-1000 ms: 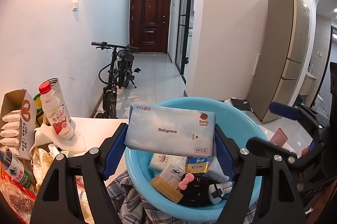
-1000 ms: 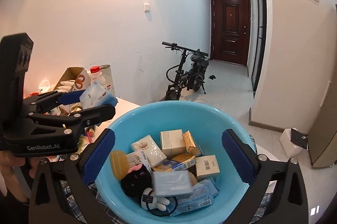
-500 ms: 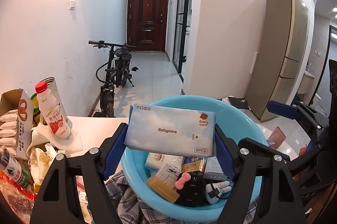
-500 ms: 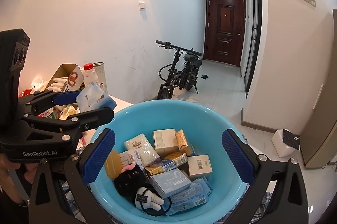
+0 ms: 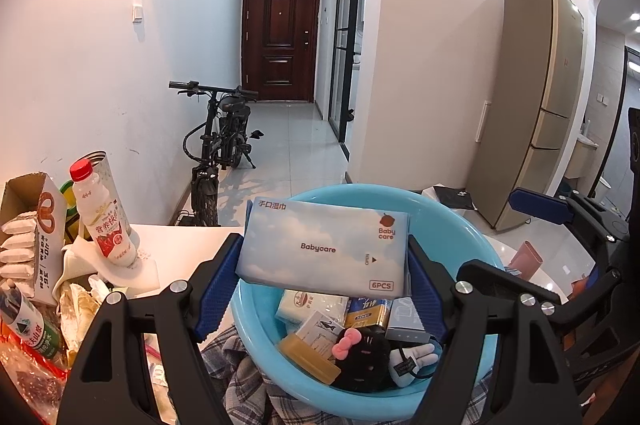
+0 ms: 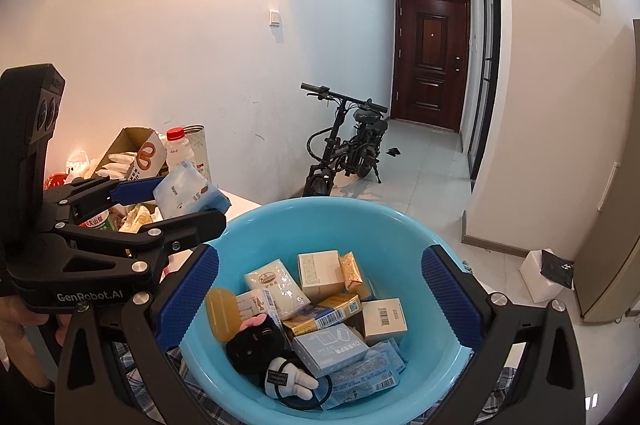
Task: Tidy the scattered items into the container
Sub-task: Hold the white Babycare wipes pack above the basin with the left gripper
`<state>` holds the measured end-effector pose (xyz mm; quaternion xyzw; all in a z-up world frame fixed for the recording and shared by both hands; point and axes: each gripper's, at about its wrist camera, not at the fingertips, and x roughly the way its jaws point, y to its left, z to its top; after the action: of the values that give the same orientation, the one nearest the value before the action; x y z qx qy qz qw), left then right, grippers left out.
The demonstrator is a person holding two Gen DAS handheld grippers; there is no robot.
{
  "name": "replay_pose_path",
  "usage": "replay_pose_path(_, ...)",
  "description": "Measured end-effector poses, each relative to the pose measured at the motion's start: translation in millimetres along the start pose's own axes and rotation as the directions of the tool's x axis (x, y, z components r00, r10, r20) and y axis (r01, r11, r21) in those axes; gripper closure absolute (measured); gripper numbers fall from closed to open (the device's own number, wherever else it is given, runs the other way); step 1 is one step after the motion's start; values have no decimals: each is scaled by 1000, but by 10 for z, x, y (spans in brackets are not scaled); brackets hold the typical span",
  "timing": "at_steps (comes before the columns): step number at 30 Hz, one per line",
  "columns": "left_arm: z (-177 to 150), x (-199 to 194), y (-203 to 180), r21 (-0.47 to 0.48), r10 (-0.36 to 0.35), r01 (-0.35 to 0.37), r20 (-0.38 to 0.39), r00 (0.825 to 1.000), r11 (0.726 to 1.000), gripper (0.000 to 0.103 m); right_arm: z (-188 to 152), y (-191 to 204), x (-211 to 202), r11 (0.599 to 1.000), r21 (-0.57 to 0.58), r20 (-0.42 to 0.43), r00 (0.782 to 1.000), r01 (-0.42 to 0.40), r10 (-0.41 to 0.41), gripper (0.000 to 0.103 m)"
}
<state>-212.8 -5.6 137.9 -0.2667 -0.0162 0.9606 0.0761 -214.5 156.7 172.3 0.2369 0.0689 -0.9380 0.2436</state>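
Now, left gripper fingers clamp the wipes pack above the blue basin | right gripper fingers spread, empty | basin already full of boxes, packets, plush | left: bottle, carton, wrappers on surface | drop path clear.

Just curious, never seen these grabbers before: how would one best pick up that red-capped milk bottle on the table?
Grip the milk bottle around its straight middle, coming from the side facing the basin. It leans, so tilt the jaws to match; the carton and tin crowd its other sides.
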Motion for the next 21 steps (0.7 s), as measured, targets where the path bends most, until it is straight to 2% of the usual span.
replay_pose_path(21, 6, 24, 1, 4, -2, 2, -1, 1000, 1000, 27, -26, -28, 20, 1000, -1, -3, 1000, 8, -8, 0)
